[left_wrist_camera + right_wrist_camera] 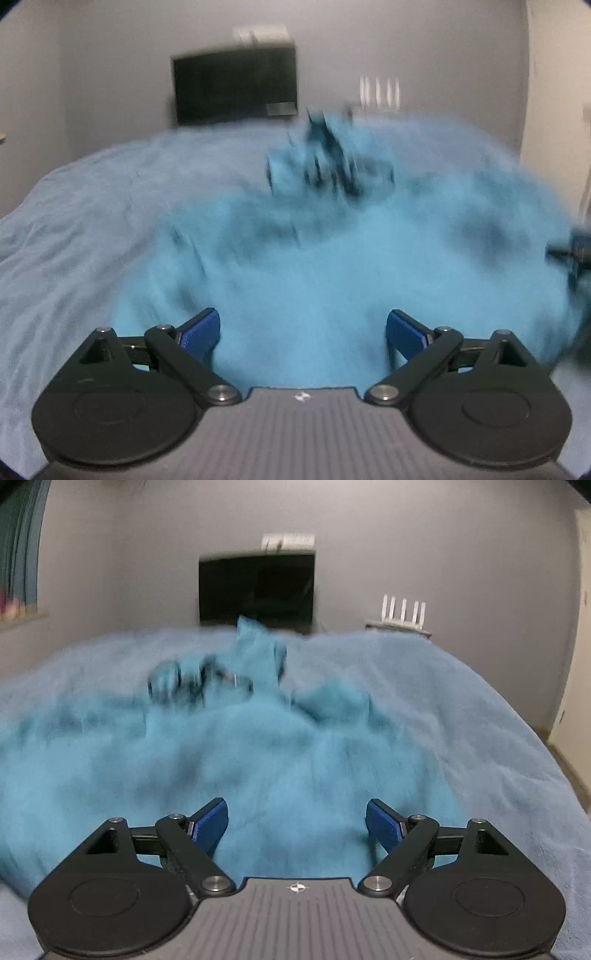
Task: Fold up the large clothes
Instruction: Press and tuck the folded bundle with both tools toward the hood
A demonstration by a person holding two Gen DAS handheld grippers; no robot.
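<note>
A large bright-blue garment (314, 266) lies rumpled across a bed, blurred by motion in both views. In the left wrist view my left gripper (303, 334) stands open just above the garment's near part, its blue pads (201, 332) wide apart with only cloth below them. From the right wrist camera the same garment (258, 760) fills the middle, and my right gripper (297, 821) is open over its near edge, pads (384, 823) apart and gripping nothing. A bunched part with dark folds (328, 162) rises at the garment's far side. At the left view's right edge shows a dark blurred object (572, 254).
The bed is covered with a pale grey-blue blanket (461, 709). Behind it a dark screen (256, 589) stands against a grey wall. A white router with antennas (402, 614) sits at the back right. A window ledge (22, 616) is at the left, bare floor (570, 771) at the right.
</note>
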